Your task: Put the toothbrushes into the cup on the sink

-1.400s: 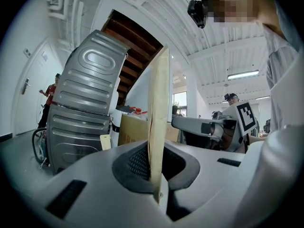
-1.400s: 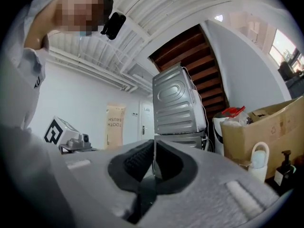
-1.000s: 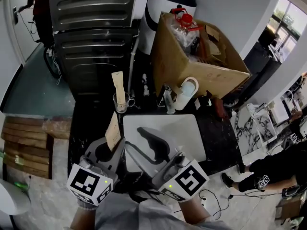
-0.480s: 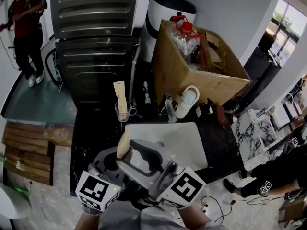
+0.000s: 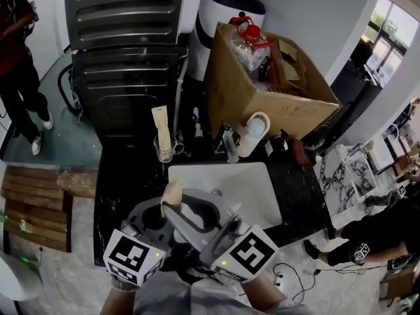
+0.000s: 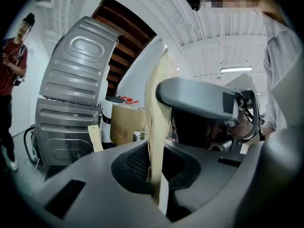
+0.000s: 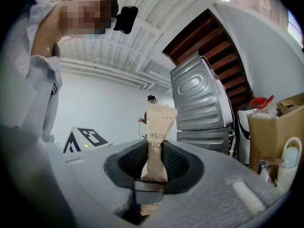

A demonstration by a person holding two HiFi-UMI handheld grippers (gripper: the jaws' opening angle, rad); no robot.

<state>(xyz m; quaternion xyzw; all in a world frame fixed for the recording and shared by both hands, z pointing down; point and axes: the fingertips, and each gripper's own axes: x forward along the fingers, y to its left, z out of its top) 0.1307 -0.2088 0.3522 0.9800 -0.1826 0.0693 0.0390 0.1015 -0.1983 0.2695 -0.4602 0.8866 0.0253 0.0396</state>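
Though creased, flat tan paper toothbrush packet (image 7: 158,125).

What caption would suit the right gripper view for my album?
Right tongs, jaws just closing, pinch a paper-wrapped toothbrush upright before a metal cabinet.

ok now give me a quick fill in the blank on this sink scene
The glass cup holds exactly ___ wrapped toothbrush.
The sink near it is ___ in colour.
The left gripper is shut on a toothbrush packet made of ___.
In the head view, the cardboard box stands to the cup's ___.
Missing words: one; white; paper; right
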